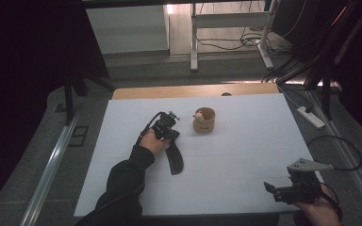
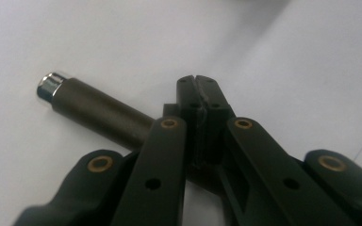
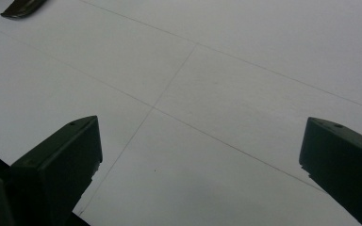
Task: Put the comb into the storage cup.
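1. High view: the left gripper (image 1: pixel 169 133) sits over the middle of the white table (image 1: pixel 245 155), with a dark curved blade-like piece (image 1: pixel 174 160) running from under it toward the person.
2. Left gripper view: its jaws are pressed together with nothing visibly between them; a dark cylinder with a shiny metal cap (image 2: pixel 96 110), apparently the handle of the same tool, lies on the table just beside and behind the jaw links, passing under them.
3. A wooden cup (image 1: pixel 203 120) stands just beyond the left gripper, to its right, apart from it.
4. The right gripper (image 1: pixel 283 192) rests near the table's close right corner, jaws spread wide and empty, well apart from everything.
5. Risk: closed jaws cannot take the handle; pushing down could roll the round handle away or nudge it into the cup.
6. No brand, label or writing can be read anywhere.
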A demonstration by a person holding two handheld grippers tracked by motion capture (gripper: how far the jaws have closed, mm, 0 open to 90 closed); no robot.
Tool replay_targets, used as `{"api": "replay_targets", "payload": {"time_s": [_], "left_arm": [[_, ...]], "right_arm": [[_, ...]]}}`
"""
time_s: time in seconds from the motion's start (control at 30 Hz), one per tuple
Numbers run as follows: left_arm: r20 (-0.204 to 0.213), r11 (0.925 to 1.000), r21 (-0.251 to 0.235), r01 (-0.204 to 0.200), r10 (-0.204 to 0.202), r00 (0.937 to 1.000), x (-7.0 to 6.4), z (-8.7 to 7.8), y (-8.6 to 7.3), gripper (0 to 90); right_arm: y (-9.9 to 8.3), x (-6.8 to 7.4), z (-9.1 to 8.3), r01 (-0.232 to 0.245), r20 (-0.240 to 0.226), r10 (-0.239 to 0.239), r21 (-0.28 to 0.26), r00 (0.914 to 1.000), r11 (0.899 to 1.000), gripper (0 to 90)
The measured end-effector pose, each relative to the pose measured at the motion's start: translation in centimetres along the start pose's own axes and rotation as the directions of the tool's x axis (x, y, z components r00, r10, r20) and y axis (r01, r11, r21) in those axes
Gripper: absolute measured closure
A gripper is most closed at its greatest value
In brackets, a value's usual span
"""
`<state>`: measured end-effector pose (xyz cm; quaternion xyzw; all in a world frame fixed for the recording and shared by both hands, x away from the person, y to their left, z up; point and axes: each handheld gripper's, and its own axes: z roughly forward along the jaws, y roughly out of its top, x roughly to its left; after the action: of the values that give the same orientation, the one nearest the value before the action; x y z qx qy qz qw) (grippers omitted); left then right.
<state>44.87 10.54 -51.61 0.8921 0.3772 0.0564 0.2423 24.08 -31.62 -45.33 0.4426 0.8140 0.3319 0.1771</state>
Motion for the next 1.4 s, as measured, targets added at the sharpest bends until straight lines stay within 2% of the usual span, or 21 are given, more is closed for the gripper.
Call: {"api": "replay_targets", "payload": {"time_s": [0.9, 1.4], "left_arm": [[-0.019, 0.9972, 0.028, 0.069, -0.068, 0.9975, 2.7, -2.3, -3.9, 88.2], [-0.042, 0.9867, 0.025, 0.161, -0.16, 0.9863, 5.3, -4.5, -8.0, 88.2]], "right_arm": [[0.0, 0.0, 0.0, 0.001, -0.001, -0.001, 0.003, 1.0, 1.0, 0.5], [0.0, 0.0, 0.0, 0.0, 0.0, 0.0, 0.004, 1.0, 1.0, 0.5]]}}
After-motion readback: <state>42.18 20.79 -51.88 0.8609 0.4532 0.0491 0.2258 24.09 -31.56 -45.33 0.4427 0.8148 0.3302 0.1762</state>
